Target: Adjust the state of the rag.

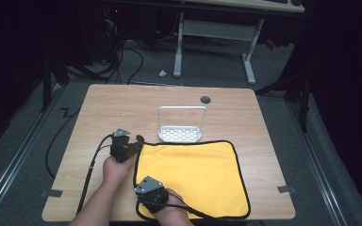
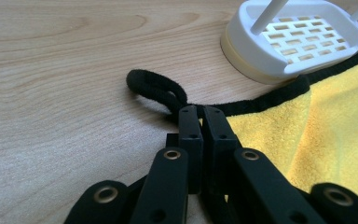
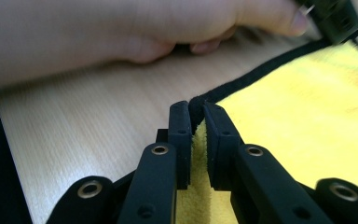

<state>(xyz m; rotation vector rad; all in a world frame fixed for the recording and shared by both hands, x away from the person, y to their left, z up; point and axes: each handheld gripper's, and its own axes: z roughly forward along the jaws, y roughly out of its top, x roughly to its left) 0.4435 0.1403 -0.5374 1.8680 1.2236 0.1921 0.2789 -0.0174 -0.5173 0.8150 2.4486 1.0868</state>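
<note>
Between my left gripper's (image 2: 200,114) closed jaws sits the yellow cloth's (image 1: 193,174) far left corner, by its black loop (image 2: 156,88); my right gripper (image 3: 196,114) pinches the near left corner.

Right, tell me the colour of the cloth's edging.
Black, around the yellow cloth; the edging shows best in the left gripper view.

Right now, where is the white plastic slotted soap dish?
In the high view the white plastic slotted soap dish sits mid-table, touching the far edge of the yellow black-trimmed cloth. In the left gripper view it lies upper right, beyond the cloth's black loop.
</note>
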